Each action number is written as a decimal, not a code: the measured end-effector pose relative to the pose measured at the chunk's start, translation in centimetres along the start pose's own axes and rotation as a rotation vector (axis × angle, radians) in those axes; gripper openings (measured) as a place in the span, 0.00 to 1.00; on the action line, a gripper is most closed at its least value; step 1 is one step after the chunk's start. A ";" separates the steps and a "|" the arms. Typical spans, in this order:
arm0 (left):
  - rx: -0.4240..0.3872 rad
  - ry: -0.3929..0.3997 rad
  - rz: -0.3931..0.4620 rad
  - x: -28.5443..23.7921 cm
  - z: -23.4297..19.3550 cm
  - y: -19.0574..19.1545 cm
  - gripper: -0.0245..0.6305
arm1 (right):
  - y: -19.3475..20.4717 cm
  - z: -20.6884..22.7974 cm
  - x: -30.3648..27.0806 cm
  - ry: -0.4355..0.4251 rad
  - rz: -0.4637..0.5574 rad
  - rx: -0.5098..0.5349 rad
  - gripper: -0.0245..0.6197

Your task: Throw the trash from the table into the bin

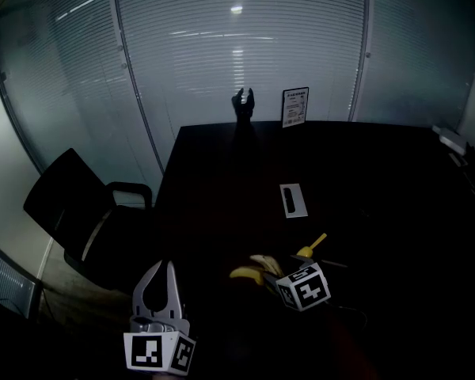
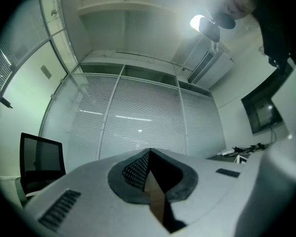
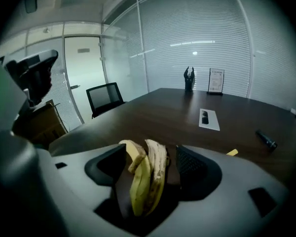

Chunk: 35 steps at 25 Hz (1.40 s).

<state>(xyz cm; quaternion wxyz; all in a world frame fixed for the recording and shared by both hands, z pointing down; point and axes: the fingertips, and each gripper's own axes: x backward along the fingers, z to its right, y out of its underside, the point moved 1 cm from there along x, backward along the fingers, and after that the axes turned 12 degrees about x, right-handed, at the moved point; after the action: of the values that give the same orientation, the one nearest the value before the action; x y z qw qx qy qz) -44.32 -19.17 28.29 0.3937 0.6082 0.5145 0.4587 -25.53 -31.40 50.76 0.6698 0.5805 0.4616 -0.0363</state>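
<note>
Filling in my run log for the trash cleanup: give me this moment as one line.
right gripper: open, astride banana peel | peel: lying on table, not gripped | left gripper: shut, empty

We see a black office chair [image 1: 71, 204] at the left, in front of a glass wall with closed blinds [image 1: 237, 46]. By that wall a dark hand-shaped figure [image 1: 243, 105] stands upright, with a small framed sign [image 1: 295, 107] just to its right. Nearer to us a white rectangular panel [image 1: 293, 199] with a dark inset lies flat. We also make out a dark cylindrical object [image 3: 266, 140] off to the right, a cardboard box [image 3: 39, 125] on the left, and a wall screen [image 2: 261, 113].
</note>
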 end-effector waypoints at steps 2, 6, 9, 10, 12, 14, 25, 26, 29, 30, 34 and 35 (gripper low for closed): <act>-0.001 -0.002 0.000 0.0 0.0 -0.1 0.04 | 1.5 -0.2 -1.6 -0.052 -0.092 -0.003 0.55; -0.002 -0.011 -0.012 0.2 -0.2 0.4 0.04 | 3.7 -0.2 -3.7 -0.100 -0.213 -0.006 0.57; -0.005 -0.017 -0.016 0.3 -0.5 0.5 0.04 | 3.5 -0.6 -4.4 -0.128 -0.252 -0.009 0.57; -0.007 -0.018 -0.016 0.3 -0.6 0.4 0.04 | 3.8 -0.6 -4.8 -0.129 -0.269 -0.015 0.57; -0.010 -0.020 -0.016 0.3 -0.7 0.3 0.04 | 4.5 -0.5 -5.6 -0.123 -0.303 -0.036 0.57; -0.012 -0.021 -0.016 0.3 -0.7 0.2 0.04 | 5.0 -0.3 -6.1 -0.111 -0.335 -0.052 0.57; -0.009 -0.023 -0.013 0.5 -0.4 0.4 0.04 | 4.1 -0.9 -5.4 -0.063 -0.365 0.066 0.31; -0.008 -0.023 -0.013 0.6 -0.3 0.3 0.04 | 4.2 -0.9 -5.2 -0.056 -0.379 0.080 0.29; -0.009 -0.023 -0.009 0.8 -0.3 -0.1 0.04 | 4.6 -1.1 -5.0 -0.051 -0.407 0.100 0.20; -0.009 -0.022 -0.007 0.9 -0.4 -0.3 0.04 | 4.5 -1.2 -5.0 -0.054 -0.405 0.101 0.19; -0.010 -0.022 -0.005 1.1 -0.5 -0.4 0.04 | 4.3 -1.3 -4.6 -0.051 -0.405 0.107 0.17; -0.010 -0.021 -0.004 1.2 -0.4 -0.4 0.04 | 4.0 -1.2 -4.6 -0.050 -0.388 0.114 0.16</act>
<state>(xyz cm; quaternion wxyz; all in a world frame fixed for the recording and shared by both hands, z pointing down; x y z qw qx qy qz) -44.73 -17.95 28.20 0.4033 0.6099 0.5093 0.4539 -26.52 -31.37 56.89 0.6276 0.5165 0.5452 -0.2053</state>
